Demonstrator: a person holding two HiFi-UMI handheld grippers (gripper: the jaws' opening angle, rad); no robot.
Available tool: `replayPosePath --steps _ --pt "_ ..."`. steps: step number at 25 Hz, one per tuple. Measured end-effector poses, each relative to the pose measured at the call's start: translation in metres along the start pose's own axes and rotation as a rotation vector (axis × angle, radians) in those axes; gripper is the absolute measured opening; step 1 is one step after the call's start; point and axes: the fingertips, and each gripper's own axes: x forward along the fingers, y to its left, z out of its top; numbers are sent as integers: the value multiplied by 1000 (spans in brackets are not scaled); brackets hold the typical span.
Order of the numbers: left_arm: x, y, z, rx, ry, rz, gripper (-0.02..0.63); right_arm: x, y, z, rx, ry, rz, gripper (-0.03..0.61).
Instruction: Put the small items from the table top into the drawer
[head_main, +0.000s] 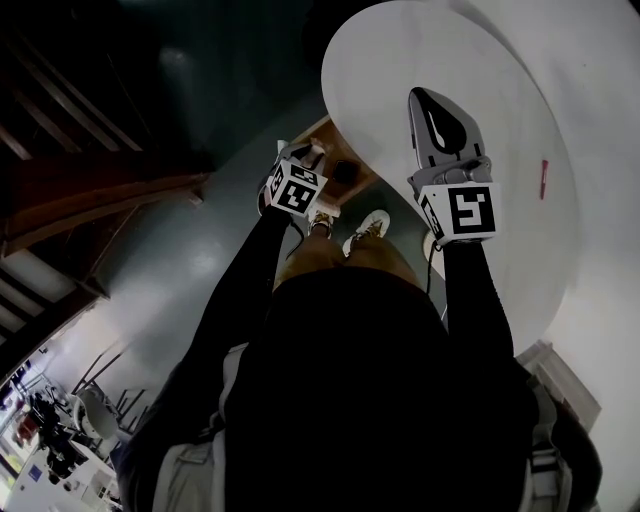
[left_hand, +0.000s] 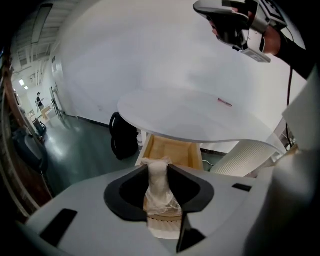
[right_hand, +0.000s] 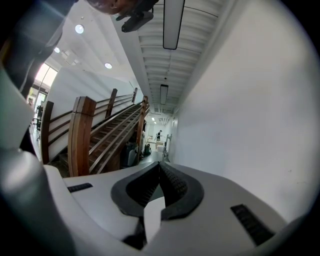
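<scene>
A white wrapped item (left_hand: 160, 192) is clamped between the jaws of the left gripper (left_hand: 159, 169) — both dark pads are pressed against its sides, and the jaws are held part-way apart by its width. The gripper is tilted downward, and just beyond its tips an open wooden drawer (left_hand: 172, 151) is seen under the edge of the round white table top (left_hand: 190, 116). A small red item (left_hand: 224, 102) is seen lying on the table top, well apart from the drawer. The right gripper (right_hand: 159, 167) is held above the table, roughly level, with its jaws brought together and nothing gripped between them — a wooden staircase (right_hand: 95, 135) and a corridor are seen past its tips.
</scene>
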Motion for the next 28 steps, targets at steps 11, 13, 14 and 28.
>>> replayPosePath --steps 11,13,14,28 --pt "44 -8 -32 56 173 -25 143 0 2 -6 -9 38 -4 26" --pt "48 -7 -34 86 190 -26 146 -1 0 -9 -12 48 -10 26" --pt "48 -6 -35 95 195 -28 149 -2 0 -10 -13 53 -13 26" --pt "51 -6 -56 87 235 -45 256 -5 -8 -15 -9 65 -37 26"
